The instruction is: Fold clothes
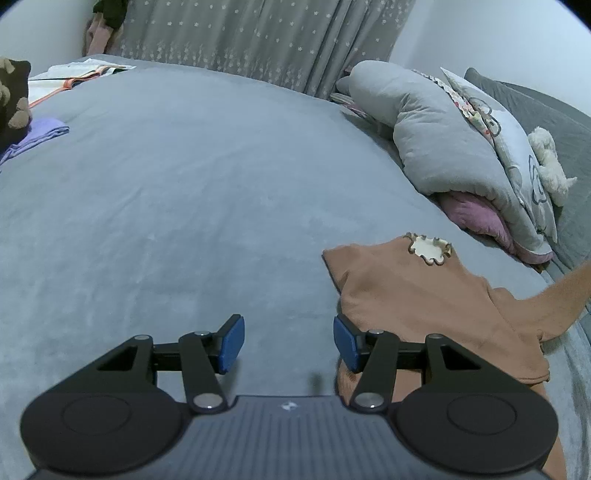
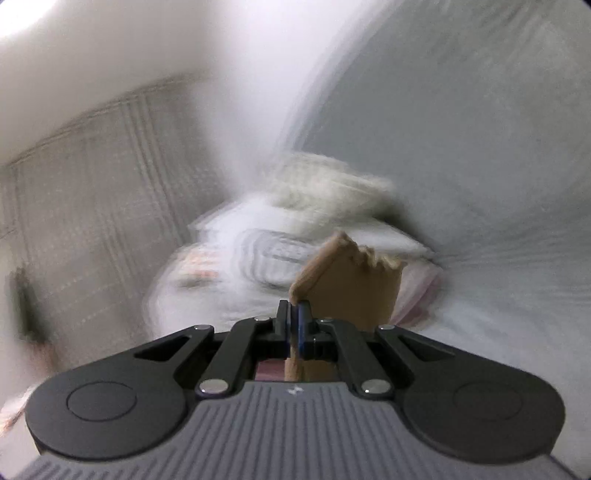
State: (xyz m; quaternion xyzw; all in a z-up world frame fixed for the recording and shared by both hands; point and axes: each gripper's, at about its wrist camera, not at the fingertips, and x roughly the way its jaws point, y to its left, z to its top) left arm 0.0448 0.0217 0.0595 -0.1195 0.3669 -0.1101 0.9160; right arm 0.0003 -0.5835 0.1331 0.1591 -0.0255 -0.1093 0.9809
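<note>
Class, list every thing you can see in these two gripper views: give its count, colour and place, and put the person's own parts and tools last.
brown garment: one, tan, near right on bed; a part pinched in right gripper
bed cover: one, grey, fills left view
curtain: one, grey, behind bed
duvet: one, grey, bundled at far right
patterned pillow: one, pale, right
soft toy: one, white, on pillow
purple cloth: one, far left
pink cloth: one, under duvet
left gripper: open, black, blue pads, over bed
right gripper: shut on garment
</note>
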